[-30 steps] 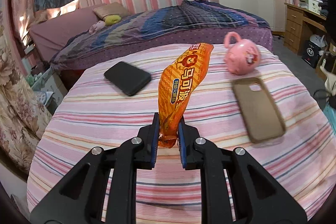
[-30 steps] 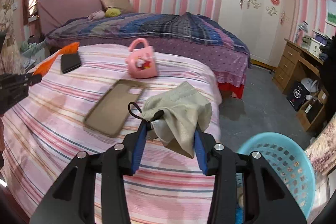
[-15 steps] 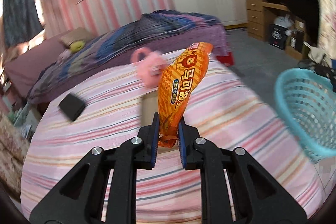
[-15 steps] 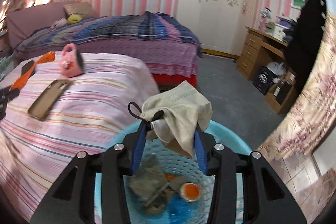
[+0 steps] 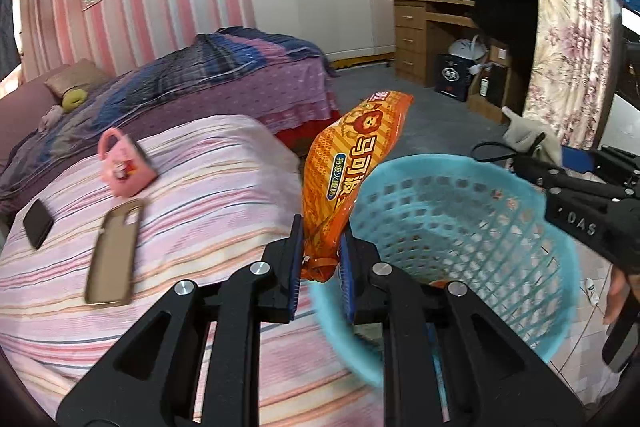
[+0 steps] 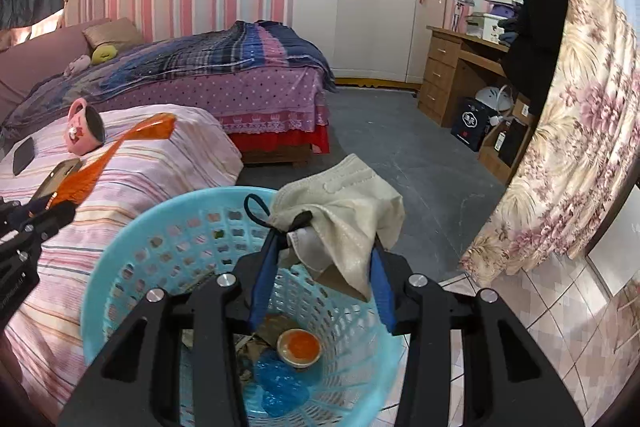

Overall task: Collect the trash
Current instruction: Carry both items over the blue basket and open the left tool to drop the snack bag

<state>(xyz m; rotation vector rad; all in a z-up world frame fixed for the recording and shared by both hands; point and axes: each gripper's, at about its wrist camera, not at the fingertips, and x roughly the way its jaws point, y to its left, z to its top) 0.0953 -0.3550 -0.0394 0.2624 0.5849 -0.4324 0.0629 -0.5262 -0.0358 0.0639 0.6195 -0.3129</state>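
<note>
My left gripper (image 5: 320, 247) is shut on an orange snack wrapper (image 5: 348, 167), held upright at the near rim of a light blue mesh basket (image 5: 460, 227). My right gripper (image 6: 324, 251) is shut on a crumpled beige face mask (image 6: 348, 211) with a black ear loop, held above the basket (image 6: 160, 251). The basket holds a small orange-filled cup (image 6: 299, 345), blue plastic and other scraps. The right gripper with the mask shows at the right of the left wrist view (image 5: 528, 155); the wrapper shows at the left of the right wrist view (image 6: 120, 143).
A pink striped bed (image 5: 192, 195) carries a pink mug (image 5: 124, 163), a brown phone case (image 5: 114, 251) and a black phone (image 5: 38, 223). A second bed (image 6: 200, 67), a wooden desk (image 6: 456, 67) and a floral curtain (image 6: 560, 147) stand around a grey floor.
Both grippers have swung right from the striped bed to the basket. The wrapper now stands at the basket's rim and the mask sits lower over its inside.
</note>
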